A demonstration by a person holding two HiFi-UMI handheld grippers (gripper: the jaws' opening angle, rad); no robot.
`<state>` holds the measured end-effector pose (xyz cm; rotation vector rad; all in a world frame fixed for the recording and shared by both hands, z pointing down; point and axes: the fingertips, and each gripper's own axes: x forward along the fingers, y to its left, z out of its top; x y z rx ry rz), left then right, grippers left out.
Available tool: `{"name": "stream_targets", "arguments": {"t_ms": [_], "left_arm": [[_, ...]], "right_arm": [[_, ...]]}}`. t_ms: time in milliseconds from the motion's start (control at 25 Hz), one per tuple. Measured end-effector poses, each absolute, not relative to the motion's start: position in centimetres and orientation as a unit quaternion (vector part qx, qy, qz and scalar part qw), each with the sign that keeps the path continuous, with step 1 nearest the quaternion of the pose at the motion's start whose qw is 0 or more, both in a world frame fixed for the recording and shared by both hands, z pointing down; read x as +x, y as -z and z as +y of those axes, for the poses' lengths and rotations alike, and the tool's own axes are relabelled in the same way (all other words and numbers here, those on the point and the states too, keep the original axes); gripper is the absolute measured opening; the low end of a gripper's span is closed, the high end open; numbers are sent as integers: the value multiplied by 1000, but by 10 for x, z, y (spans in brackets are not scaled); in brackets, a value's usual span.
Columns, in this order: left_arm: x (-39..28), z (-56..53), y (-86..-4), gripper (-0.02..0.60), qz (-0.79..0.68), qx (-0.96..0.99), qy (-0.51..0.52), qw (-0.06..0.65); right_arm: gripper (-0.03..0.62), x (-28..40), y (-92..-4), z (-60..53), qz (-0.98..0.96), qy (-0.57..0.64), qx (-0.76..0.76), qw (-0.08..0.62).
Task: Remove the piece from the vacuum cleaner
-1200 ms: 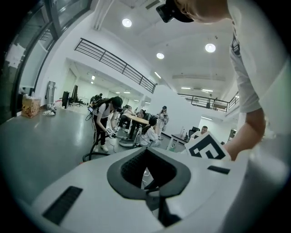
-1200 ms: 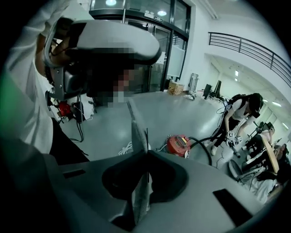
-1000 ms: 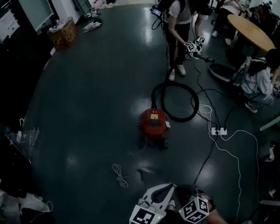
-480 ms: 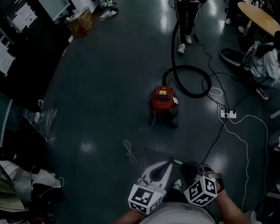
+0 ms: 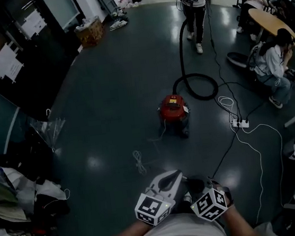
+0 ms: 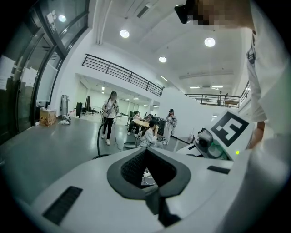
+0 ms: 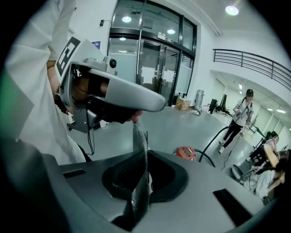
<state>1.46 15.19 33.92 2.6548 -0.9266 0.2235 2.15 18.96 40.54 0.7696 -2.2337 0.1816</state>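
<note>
Far out on the floor, the vacuum cleaner [image 5: 173, 110] sits well apart from both grippers. Its hose [image 5: 181, 57] probably bends easily, so grasp the stiff cuff at the canister. The left gripper [image 5: 174, 177] has its fingers clenched and empty, while the right gripper [image 5: 196, 181] has its fingers pinching a thin grey strip [image 7: 140, 150]

The floor [image 5: 107, 93] is recorded as smooth and glossy; the vacuum cleaner [image 5: 173, 109] casing as shiny red; the strip [image 7: 140, 136] as thin, matt grey.

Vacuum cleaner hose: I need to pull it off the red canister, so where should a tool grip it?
Probably the black hose right where it appears to meet the red canister, coming from the canister's far side: the hose leaves that face before looping away to the right.
</note>
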Motion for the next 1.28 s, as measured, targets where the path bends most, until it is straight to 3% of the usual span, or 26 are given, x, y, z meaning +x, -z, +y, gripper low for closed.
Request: {"name": "stream_targets", "arguments": {"t_ms": [360, 1280], "left_arm": [[-18, 165, -319, 6, -317, 932, -70, 162], [0, 161, -298, 6, -299, 943, -58, 133]], "right_arm": [[34, -11, -381, 197, -881, -119, 339, 309], [34, 2, -362, 187, -876, -91, 357, 310]]}}
